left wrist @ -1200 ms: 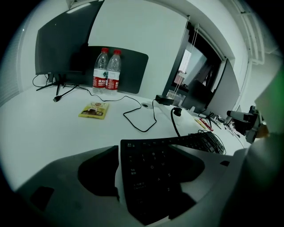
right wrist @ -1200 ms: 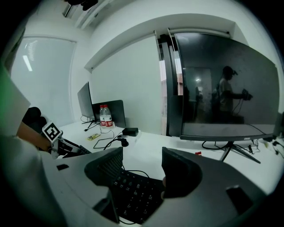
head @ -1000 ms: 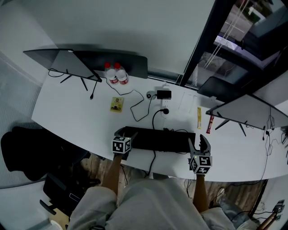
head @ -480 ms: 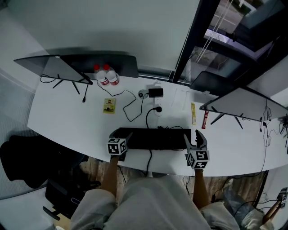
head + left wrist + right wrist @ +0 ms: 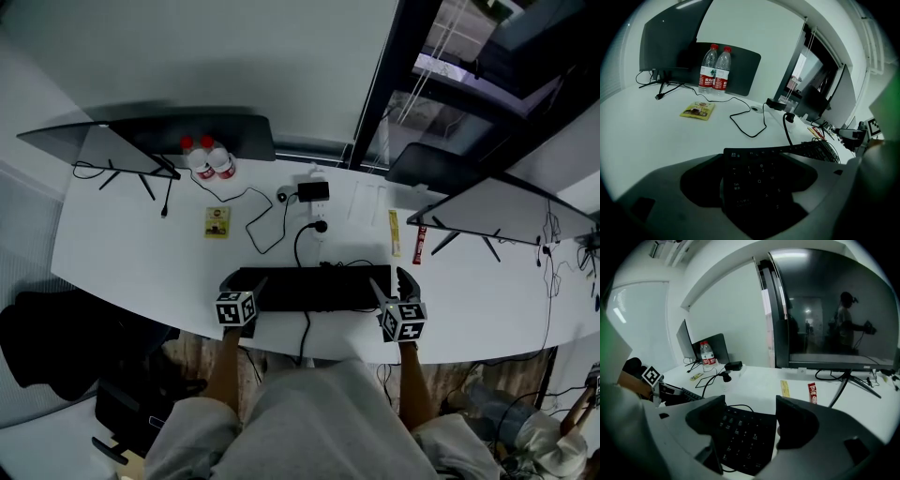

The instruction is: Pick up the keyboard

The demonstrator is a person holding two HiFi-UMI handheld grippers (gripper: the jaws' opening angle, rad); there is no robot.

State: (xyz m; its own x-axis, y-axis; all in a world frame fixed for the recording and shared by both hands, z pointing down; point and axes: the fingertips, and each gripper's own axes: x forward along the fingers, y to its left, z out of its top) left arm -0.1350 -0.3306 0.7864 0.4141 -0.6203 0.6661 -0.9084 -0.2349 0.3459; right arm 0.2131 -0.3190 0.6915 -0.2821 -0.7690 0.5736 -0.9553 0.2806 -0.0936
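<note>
Noted open white counter left of the long black keyboard and right of it, up to the stand legs of the tilted dark monitor. Behind keyboard, way blocked by looped black cables, black power adapter, yellow stick sachet and red stick sachet. Near edge unobstructed save one hanging black lead.

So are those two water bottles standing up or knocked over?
Standing upright: in the left gripper view both water bottles rest on their bases on the desk, red caps on top.
</note>
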